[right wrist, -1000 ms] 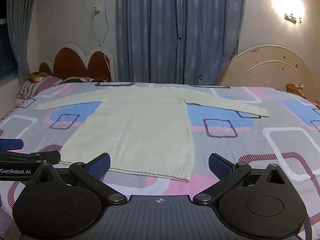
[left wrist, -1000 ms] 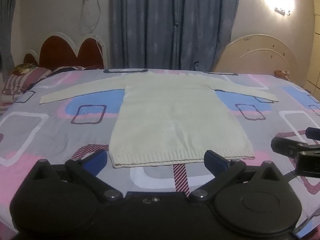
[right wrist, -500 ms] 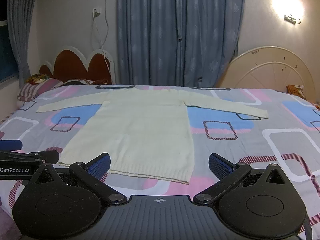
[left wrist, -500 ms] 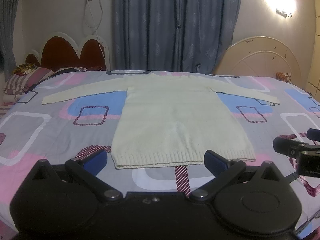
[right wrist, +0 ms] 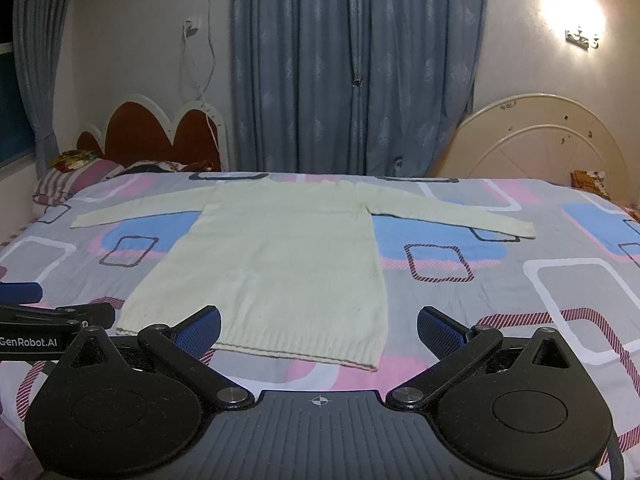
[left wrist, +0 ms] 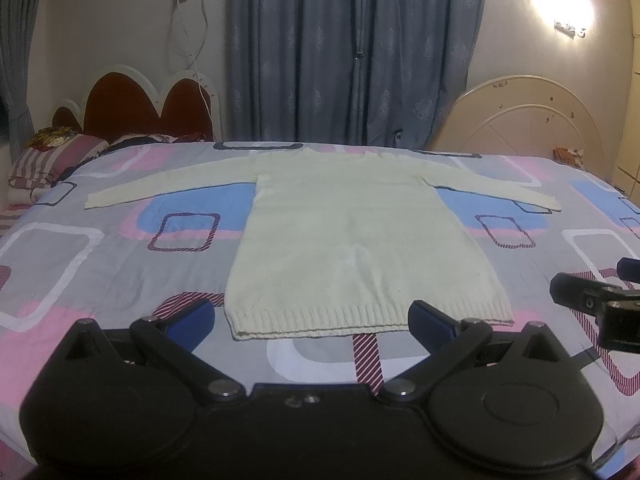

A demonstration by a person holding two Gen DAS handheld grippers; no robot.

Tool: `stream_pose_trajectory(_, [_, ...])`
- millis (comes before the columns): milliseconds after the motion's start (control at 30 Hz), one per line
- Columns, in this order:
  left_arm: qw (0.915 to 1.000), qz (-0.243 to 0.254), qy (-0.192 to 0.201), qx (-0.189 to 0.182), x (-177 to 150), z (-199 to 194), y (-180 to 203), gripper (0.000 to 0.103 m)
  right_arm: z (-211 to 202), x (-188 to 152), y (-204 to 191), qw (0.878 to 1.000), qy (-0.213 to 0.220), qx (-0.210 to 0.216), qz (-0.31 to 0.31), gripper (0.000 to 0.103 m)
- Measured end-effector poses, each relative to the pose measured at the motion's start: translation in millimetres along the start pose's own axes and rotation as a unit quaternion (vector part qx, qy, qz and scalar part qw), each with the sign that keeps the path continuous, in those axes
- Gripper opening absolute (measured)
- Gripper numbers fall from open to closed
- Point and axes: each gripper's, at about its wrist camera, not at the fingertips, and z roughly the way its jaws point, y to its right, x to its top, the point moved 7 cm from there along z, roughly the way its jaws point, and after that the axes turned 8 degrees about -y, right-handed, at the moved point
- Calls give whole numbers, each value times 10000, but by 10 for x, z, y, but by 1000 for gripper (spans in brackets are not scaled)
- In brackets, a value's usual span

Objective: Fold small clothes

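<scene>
Bed [left wrist: 100, 264]: it fills the scene from near edge to far wall, covered by a sheet patterned in grey, pink and blue.
Sweater [left wrist: 352, 248]: a cream long-sleeved knit, spread flat at the middle of the bed, ribbed hem toward the near edge, neckline at the far side, one sleeve stretched out left and the other right.
Fold status: judged not yet begun; no layer lies over another.
Step in hand: judged to be the approach to the first grasp, with both claws near the hem corners.
How to do it well: each claw would best take a single edge, hem corner or sleeve cuff, pinching both knit layers together; the two sides should be lifted evenly so the loose knit does not stretch or skew, and the sheet beneath should stay out of the pinch.
Left claw [left wrist: 312, 320]: spread wide, blue pads either side of the hem in its view, holding nothing; contact with the cloth cannot be confirmed.
Right claw [right wrist: 318, 326]: equally wide apart, empty, facing the hem's right corner.
</scene>
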Motion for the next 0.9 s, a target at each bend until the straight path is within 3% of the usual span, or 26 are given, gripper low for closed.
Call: stream_pose_trajectory(900, [10000,-45,36,30,3,-8,-15,103,-3,10,2,9999,93,36,-34,103])
